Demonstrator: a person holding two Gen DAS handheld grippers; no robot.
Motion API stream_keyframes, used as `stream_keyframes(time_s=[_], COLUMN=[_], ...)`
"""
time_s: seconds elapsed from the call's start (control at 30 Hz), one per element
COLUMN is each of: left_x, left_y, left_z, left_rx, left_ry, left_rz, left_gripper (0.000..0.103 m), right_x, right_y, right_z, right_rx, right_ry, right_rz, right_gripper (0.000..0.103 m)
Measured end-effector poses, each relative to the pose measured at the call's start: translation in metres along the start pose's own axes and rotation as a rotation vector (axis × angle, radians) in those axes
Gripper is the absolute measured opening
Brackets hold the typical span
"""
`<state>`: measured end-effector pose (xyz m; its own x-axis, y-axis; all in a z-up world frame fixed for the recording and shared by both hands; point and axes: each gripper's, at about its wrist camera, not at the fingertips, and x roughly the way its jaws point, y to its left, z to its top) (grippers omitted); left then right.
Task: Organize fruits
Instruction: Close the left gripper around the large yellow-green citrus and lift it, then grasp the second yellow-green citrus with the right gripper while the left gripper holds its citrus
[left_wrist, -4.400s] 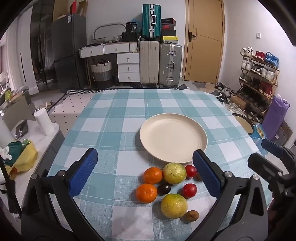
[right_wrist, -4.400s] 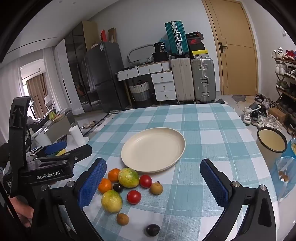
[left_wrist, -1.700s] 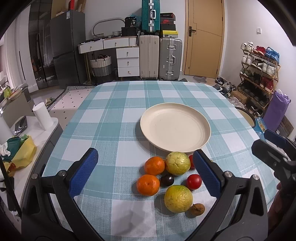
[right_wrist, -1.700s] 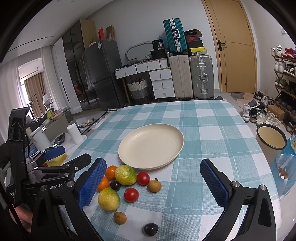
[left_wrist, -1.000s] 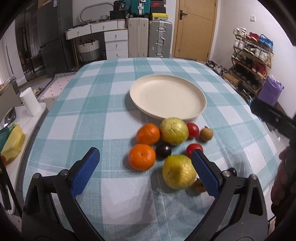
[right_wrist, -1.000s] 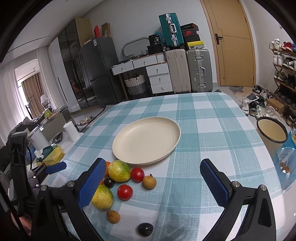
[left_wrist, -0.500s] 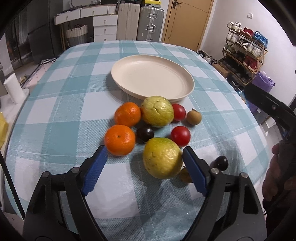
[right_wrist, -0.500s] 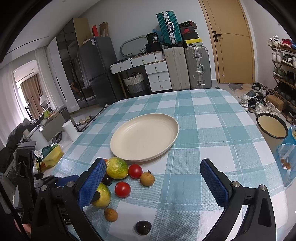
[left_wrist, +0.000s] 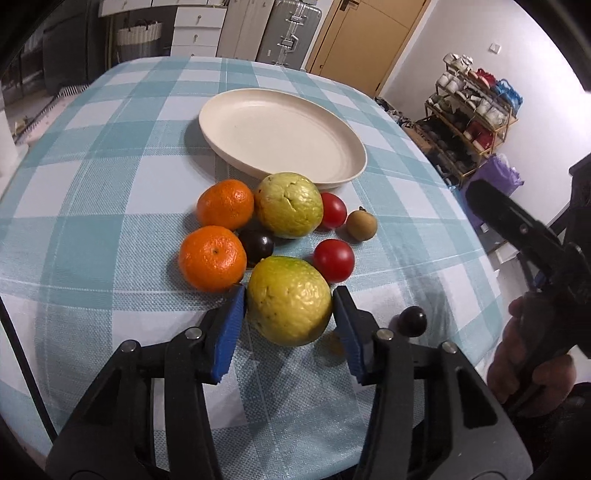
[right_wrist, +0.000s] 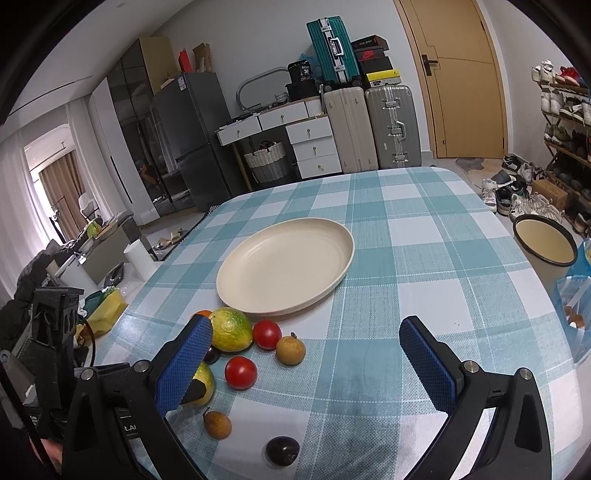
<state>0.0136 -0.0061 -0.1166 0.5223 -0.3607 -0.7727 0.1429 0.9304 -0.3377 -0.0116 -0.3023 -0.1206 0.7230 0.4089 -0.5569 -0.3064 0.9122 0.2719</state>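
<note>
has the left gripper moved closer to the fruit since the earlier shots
Yes. The left gripper has come down and forward toward the plate; the fruit pile looms larger, and its closing jaws now flank the near guava.

A cream plate (left_wrist: 347, 166) lies flat and bare on the checked bench (left_wrist: 92, 158). Just in front of it, a yellow-green guava (left_wrist: 289, 205) nearly touches the rim, with an orange mandarin (left_wrist: 225, 204) to its left and a red tomato (left_wrist: 333, 210) and a small brown longan (left_wrist: 361, 224) to its right. Nearer lie a second mandarin (left_wrist: 212, 257), a dark plum (left_wrist: 258, 246) and a second tomato (left_wrist: 333, 259). The nearest guava (left_wrist: 289, 300), yellower, sits between blue pads. Beside it lie another longan (right_wrist: 217, 424) and another dark plum (left_wrist: 412, 321).
</note>
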Motion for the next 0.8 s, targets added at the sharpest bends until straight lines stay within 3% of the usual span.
stream_keyframes(time_s=[0.47,0.8], left_x=[-0.014,-0.055], left_y=[0.002,0.019], left_z=[-0.005,0.002], left_rx=[0.003,-0.018], left_ry=[-0.013,-0.081], left_rz=[-0.079,-0.126], left_gripper=[0.045,0.045], right_x=[0.009,0.032], right_y=[0.007,0.019], right_z=[0.001,0.007], right_rx=[-0.013,-0.03], right_ry=[0.012,0.067], right_rz=[0.034,0.132], right_gripper=[0.103,0.103])
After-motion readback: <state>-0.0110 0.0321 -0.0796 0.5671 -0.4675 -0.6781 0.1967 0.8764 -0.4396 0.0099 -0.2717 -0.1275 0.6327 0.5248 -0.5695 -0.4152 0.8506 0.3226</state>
